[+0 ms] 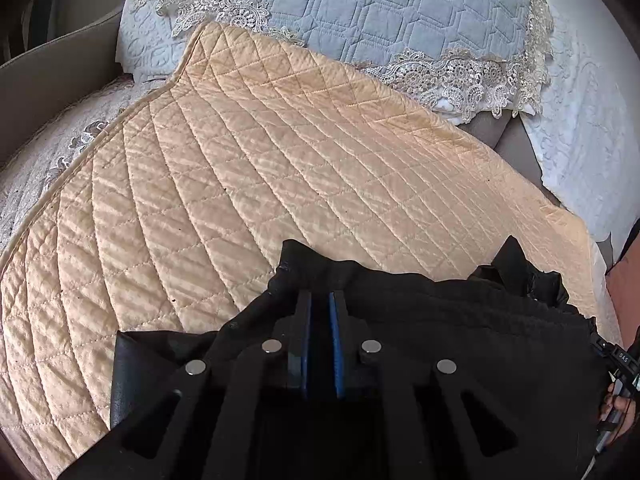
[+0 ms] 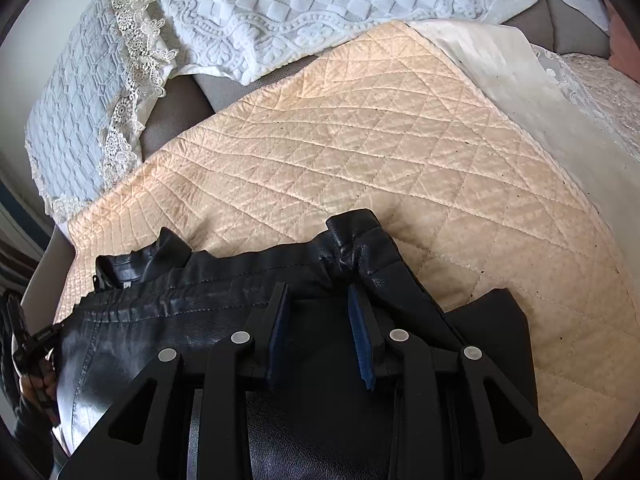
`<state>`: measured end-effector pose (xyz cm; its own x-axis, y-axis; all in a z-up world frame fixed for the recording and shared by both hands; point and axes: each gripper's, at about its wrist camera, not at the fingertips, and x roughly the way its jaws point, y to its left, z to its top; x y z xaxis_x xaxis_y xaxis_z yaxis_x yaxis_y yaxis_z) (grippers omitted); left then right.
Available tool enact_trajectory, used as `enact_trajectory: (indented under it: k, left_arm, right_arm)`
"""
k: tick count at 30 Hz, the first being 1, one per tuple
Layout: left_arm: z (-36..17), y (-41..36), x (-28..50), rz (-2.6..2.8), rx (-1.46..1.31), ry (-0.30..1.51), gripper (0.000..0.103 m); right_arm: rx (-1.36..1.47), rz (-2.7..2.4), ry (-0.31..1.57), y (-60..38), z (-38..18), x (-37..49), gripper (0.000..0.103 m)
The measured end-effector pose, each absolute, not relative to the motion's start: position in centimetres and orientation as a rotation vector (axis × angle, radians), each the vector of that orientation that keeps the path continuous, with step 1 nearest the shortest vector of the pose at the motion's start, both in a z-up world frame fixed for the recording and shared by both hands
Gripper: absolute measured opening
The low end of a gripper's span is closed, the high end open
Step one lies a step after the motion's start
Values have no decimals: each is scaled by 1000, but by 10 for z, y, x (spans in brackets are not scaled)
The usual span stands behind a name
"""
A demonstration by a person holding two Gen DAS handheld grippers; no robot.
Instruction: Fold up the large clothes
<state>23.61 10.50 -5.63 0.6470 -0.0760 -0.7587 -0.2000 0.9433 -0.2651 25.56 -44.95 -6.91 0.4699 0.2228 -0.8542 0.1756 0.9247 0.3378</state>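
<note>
Glossy black leather garment [image 2: 168,320] lies bunched low in frame on a diamond-quilted peach cover [image 1: 280,152]. Left gripper [image 1: 320,300] pinches its edge; right gripper [image 2: 318,292] gapes apart above it.

Hidden and cut-off parts

The black garment [image 1: 460,312] runs off the bottom edge in both wrist views, its lower part covered by the tool bodies, so its full shape cannot be told. In the left view the cloth between the left tongs [image 1: 320,308] is lost in black on black. The right tongs [image 2: 318,300] stand apart over the gathered waistband [image 2: 344,256], and whether the pads touch it is unclear. The peach quilted cover [image 1: 280,160] hides the seat beneath. The other tool [image 1: 620,364] is cut by the right edge.
</note>
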Motion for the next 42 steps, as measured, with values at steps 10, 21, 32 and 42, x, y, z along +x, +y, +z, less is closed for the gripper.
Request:
enact_trajectory:
  k: [10, 21, 32, 42]
  left_arm:
    - [-16, 75, 219, 105, -144, 843, 27]
    - [5, 78, 129, 119, -116, 802, 31]
    - [-7, 88, 101, 155, -135, 839, 31]
    - [-28, 141, 105, 170, -280, 855, 53]
  right_arm:
    - [274, -7, 1094, -413, -18, 239, 51]
    - [232, 142, 1032, -328, 29, 165, 51]
    - [85, 301, 1056, -222, 19, 140, 51]
    - [86, 353, 1079, -194, 9, 142, 51]
